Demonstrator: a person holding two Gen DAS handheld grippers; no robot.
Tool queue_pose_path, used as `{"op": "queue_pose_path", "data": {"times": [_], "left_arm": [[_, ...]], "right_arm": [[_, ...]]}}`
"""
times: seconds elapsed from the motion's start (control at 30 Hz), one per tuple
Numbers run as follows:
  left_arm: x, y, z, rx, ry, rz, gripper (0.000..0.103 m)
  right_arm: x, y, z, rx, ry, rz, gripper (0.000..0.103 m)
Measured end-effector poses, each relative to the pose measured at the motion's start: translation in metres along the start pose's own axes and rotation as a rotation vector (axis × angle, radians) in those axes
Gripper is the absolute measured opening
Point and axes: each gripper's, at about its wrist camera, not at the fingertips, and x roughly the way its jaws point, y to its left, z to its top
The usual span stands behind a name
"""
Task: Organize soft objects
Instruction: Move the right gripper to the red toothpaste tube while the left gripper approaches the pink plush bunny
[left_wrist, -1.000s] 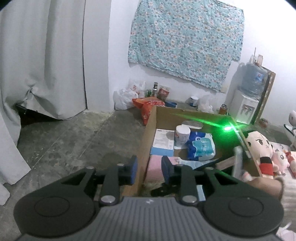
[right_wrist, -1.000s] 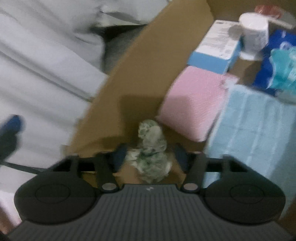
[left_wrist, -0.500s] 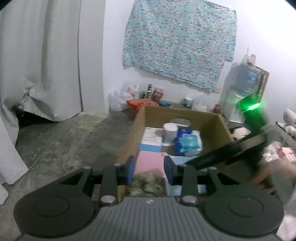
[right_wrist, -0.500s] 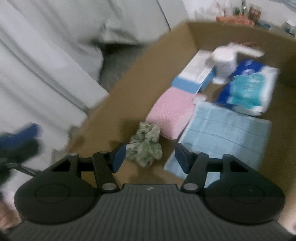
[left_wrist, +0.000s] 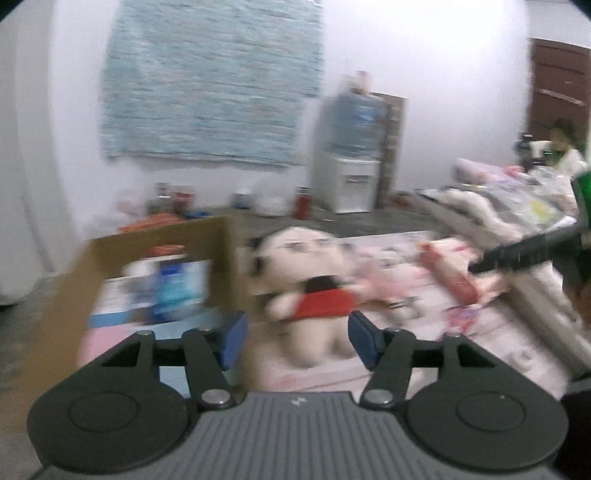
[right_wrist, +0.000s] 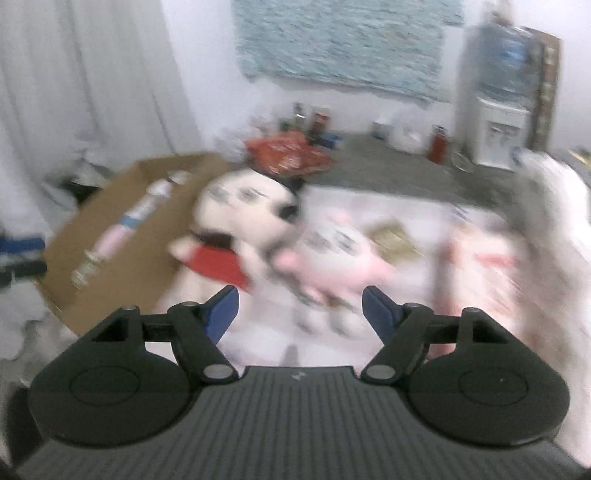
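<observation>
Left wrist: jaws spread, empty; plush doll (left_wrist: 310, 295) beyond gap; right jaws likewise.

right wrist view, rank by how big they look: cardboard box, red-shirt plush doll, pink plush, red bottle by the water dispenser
1. cardboard box
2. red-shirt plush doll
3. pink plush, close to the doll; motion blur makes this pair unsure
4. red bottle, clearly smallest, though it is also farthest away

Both fisheye views are dim, heavily motion-blurred, and curved at the edges
</observation>
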Motion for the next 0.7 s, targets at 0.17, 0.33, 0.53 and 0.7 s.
{"op": "queue_pose_path", "data": {"times": [0.17,0.33,0.53,0.7], "left_arm": [[0.093,-0.050,0.016,-0.048,0.033,-0.173,0.082],[0.183,-0.093,0.027,-0.031,0.063,-0.228,0.090],[0.256,-0.127,0.038,-0.038,0.112,-0.097,0.100],[0.286,-0.131,0.041,-0.023,0.120,0.059,0.103]], "right_arm": [[0.013,-0.037,-0.052,0.047,0.080,0.027,0.078],[0.044,-0.032,-0.085,0.108,0.089,0.105,0.080],[0.055,-0.050,-0.108,0.238,0.053,0.125,0.082],[0.065,-0.078,-0.118,0.387,0.052,0.150,0.082]]}}
